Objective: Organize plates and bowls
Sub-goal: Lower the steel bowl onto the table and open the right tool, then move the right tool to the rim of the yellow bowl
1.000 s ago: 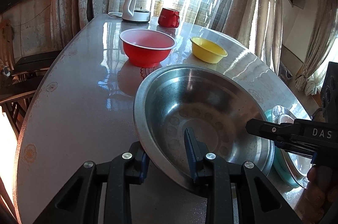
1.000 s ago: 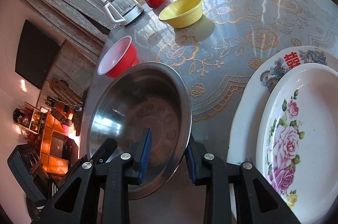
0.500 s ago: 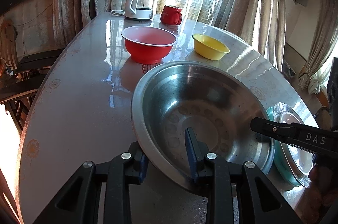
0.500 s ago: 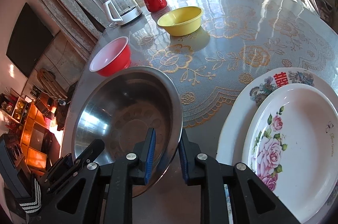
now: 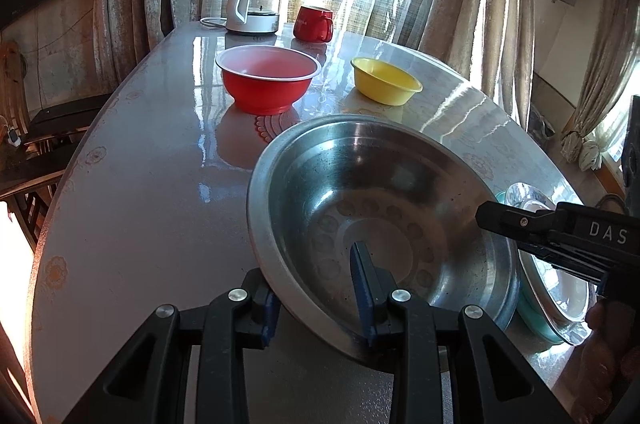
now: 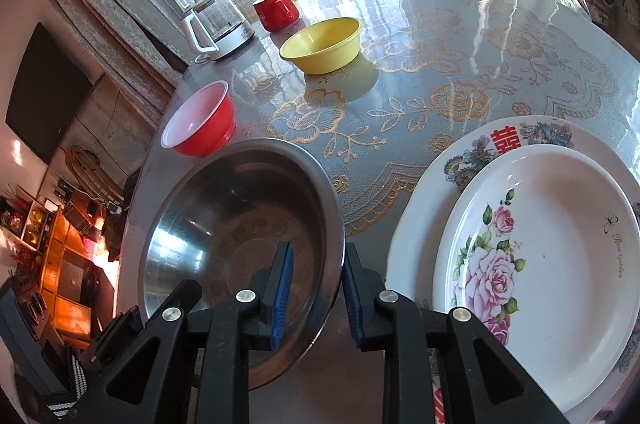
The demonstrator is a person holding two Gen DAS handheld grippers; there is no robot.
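Note:
A large steel bowl (image 5: pixel 380 208) sits on the table close in front of me. My left gripper (image 5: pixel 316 300) is shut on its near rim, with one blue pad outside the wall and the other inside. From the other side my right gripper (image 6: pixel 316 288) straddles the steel bowl's (image 6: pixel 240 224) rim. Its jaws are opening: the inner pad stands off the wall. A red bowl (image 5: pixel 268 84) and a yellow bowl (image 5: pixel 386 80) stand farther back. To the right, a rose-patterned plate (image 6: pixel 540 244) lies on a larger flowered plate (image 6: pixel 460 152).
A glass kettle (image 5: pixel 254 4) and a red mug (image 5: pixel 314 24) stand at the far end of the glossy oval table (image 5: pixel 140 204), by the curtained window. Dark chairs sit off the left edge. A hand holds the right gripper at the lower right of the left wrist view.
The right gripper's jaws narrowed on the bowl's rim half a second ago and have since spread apart. The left gripper and the bowl have hardly moved.

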